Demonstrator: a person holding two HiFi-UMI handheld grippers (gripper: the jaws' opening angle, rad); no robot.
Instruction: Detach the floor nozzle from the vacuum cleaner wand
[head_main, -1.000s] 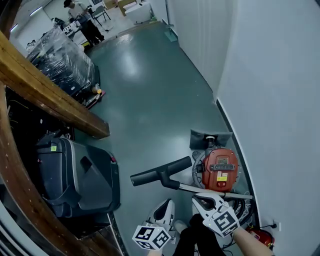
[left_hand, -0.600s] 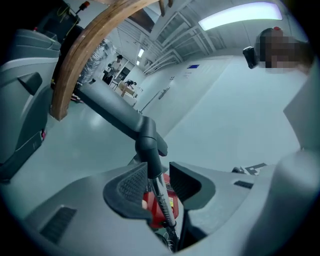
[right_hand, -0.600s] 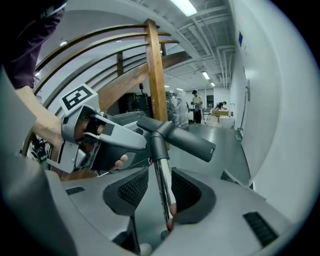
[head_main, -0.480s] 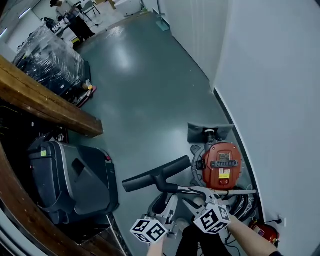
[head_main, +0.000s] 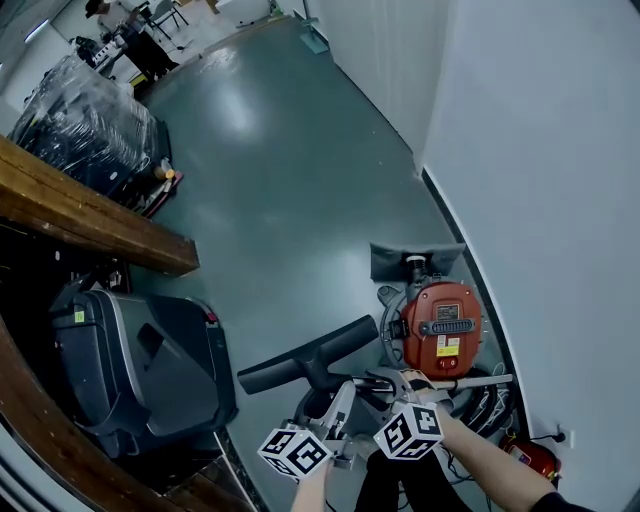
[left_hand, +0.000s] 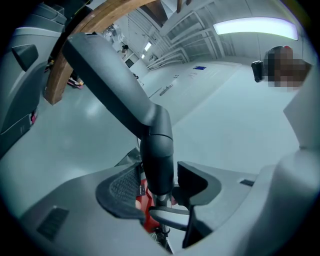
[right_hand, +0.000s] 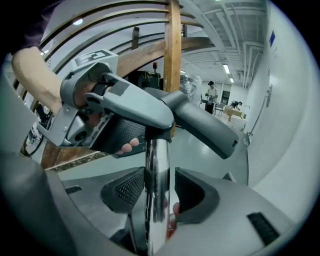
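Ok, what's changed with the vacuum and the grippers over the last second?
Both grippers came down. The left gripper is opening its jaws around the nozzle, the right gripper around the wand; neither grips yet. The red vacuum body stayed put.

The glossy grey-green floor (head_main: 300, 200) is lit evenly from overhead, with pale glare on it. Both gripper views are bent by fisheye distortion and darkened at the corners; the shiny chrome wand tube (right_hand: 156, 190) is streaked with reflections.
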